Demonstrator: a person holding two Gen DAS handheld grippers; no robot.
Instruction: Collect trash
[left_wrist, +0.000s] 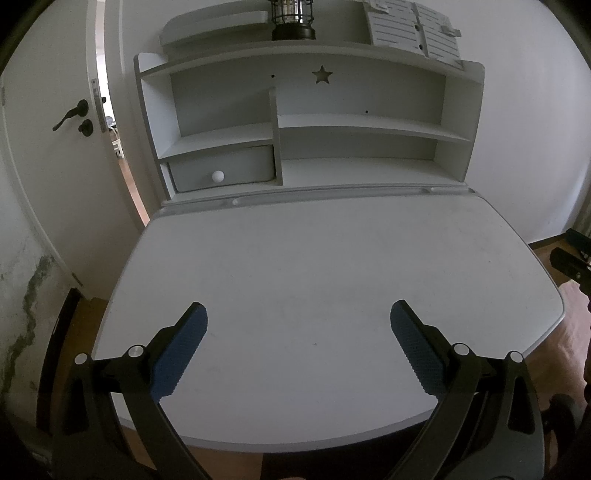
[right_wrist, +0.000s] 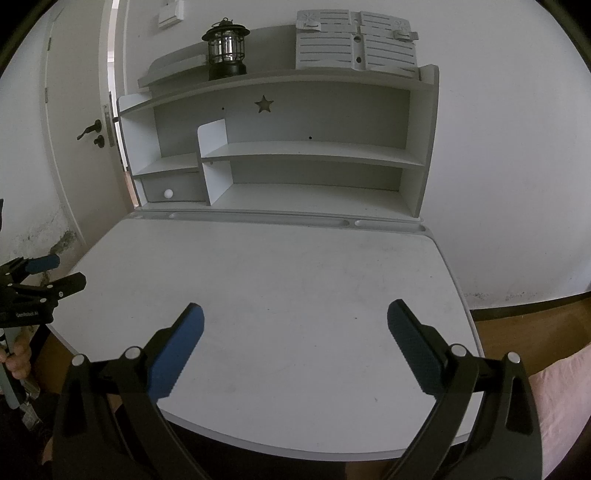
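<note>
Left wrist view: the left gripper hangs over the near half of the white desk, jaws spread wide with nothing between them. Behind the desk stands a shelf unit with a lantern on top and a drawer low on its left; a door is left of the desk.

Right wrist view: the right gripper is likewise wide open and empty above the desk's near edge. No trash can be made out on the desk in either view.
</note>
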